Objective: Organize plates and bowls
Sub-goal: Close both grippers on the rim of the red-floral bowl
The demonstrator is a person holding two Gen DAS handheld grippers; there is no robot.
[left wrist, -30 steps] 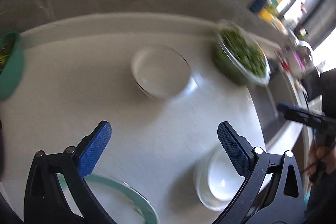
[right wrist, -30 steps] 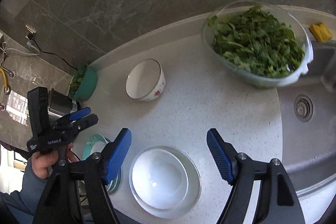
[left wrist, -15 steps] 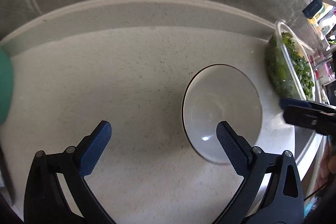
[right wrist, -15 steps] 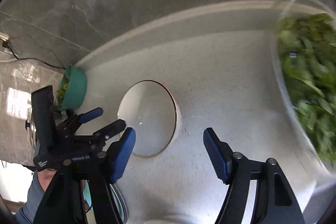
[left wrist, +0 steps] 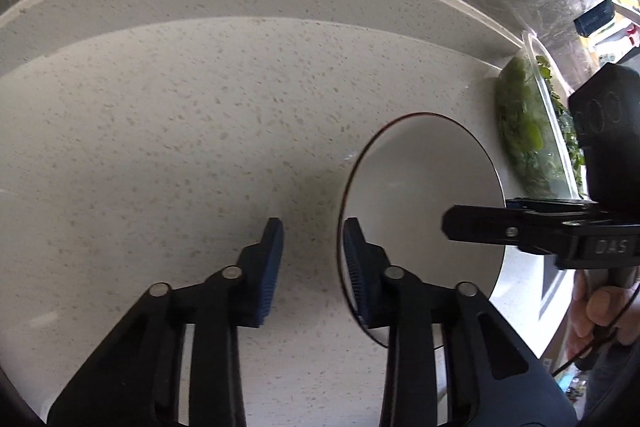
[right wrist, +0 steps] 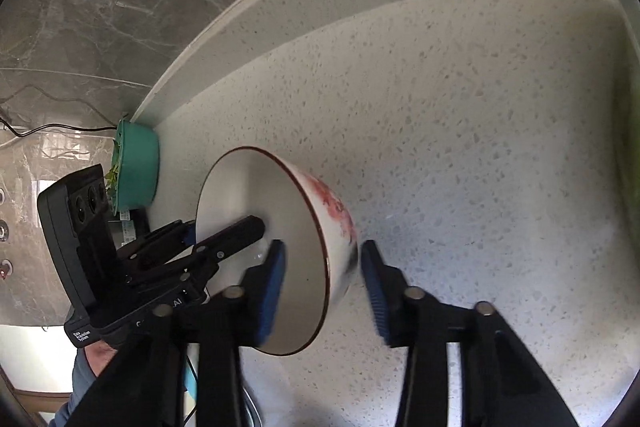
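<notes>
— Both of my grippers have dropped to the white bowl (left wrist: 420,187) on the counter (left wrist: 160,147)
— Clamped?
— Not yet. My left gripper (left wrist: 312,255) has just been narrowing and straddles the bowl's left rim, outer pad clear. My right gripper (right wrist: 324,279), closing too, straddles the right rim, with a gap at its outer pad

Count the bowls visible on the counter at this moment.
3: a white ceramic bowl with red flowers mid-counter, a teal bowl against the backsplash, a clear bowl of greens at the far side. More may lie out of view.
</notes>
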